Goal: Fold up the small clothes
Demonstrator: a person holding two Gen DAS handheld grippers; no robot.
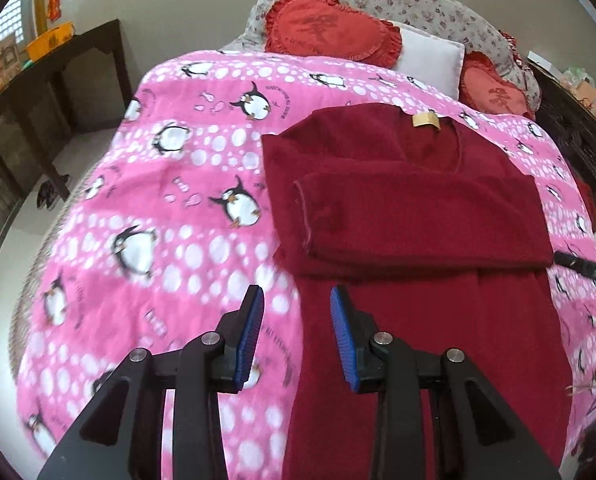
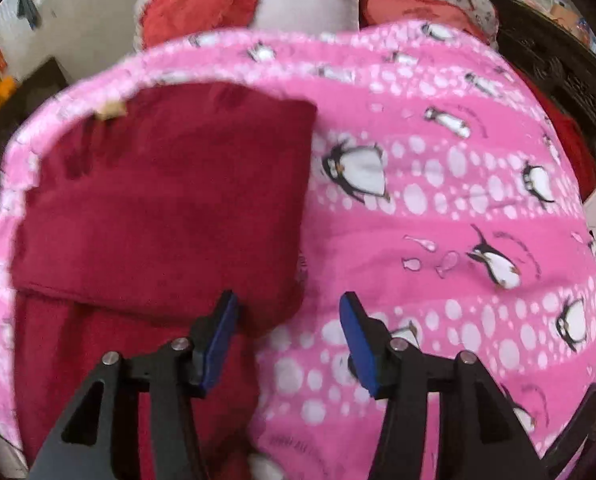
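A dark red sweater (image 1: 410, 208) lies flat on the pink penguin blanket (image 1: 158, 208), with both sleeves folded across its chest and a tan neck label (image 1: 426, 120) at the far end. My left gripper (image 1: 297, 300) is open and empty, hovering over the sweater's lower left edge. In the right wrist view the sweater (image 2: 158, 208) fills the left half on the blanket (image 2: 458, 220). My right gripper (image 2: 288, 304) is open and empty, above the sweater's right edge near the folded sleeve's corner.
Red heart cushions (image 1: 330, 28), a white pillow (image 1: 430, 60) and a floral pillow (image 1: 418, 0) sit at the bed's head. A dark wooden table (image 1: 50, 76) stands left of the bed. Dark carved furniture (image 2: 558, 76) stands to the right.
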